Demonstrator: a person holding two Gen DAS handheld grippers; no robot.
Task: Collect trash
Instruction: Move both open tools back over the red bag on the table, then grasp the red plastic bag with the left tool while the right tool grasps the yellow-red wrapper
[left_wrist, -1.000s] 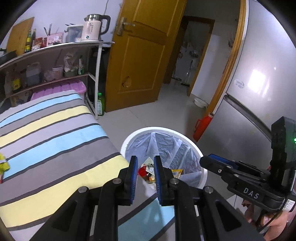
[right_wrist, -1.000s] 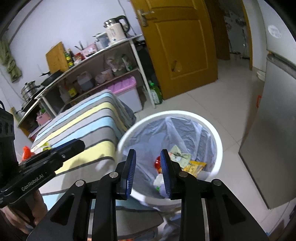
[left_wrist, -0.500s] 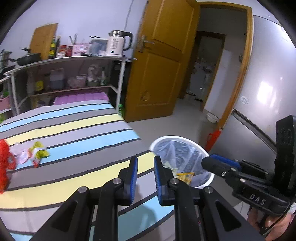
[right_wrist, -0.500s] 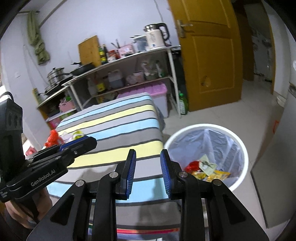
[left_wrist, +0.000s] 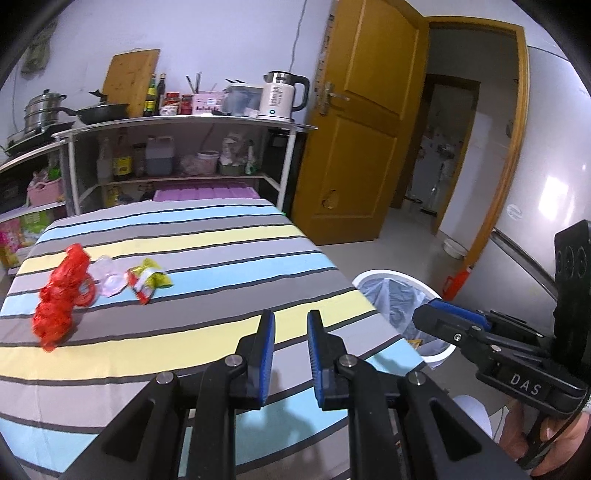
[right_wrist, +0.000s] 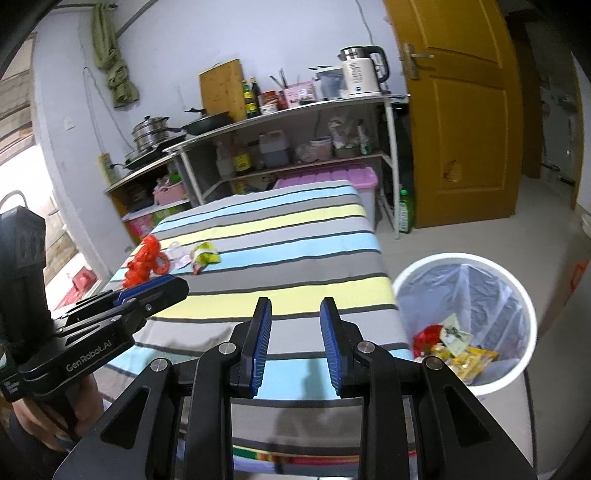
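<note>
Two hand-held tools hover over a striped worktop (left_wrist: 207, 258). The left tool (left_wrist: 290, 350) and right tool (right_wrist: 295, 343) each show a narrow empty gap between blue pads. A red bag (left_wrist: 61, 291), clear plastic (left_wrist: 109, 277) and a yellow wrapper (left_wrist: 149, 280) lie together at the far left. A lined white bin (right_wrist: 469, 321) with trash stands on the floor, right of the worktop.

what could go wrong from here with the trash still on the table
1. The clear plastic piece lies pressed between the red plastic bag and the yellow-green wrapper, so a pinch may catch two items or miss the see-through one.
2. The red plastic bag is loose and crumpled near the table's far left edge; a nudge might push it off.
3. The trash bin stands off the table's right end, so a carried piece might drop short.
</note>
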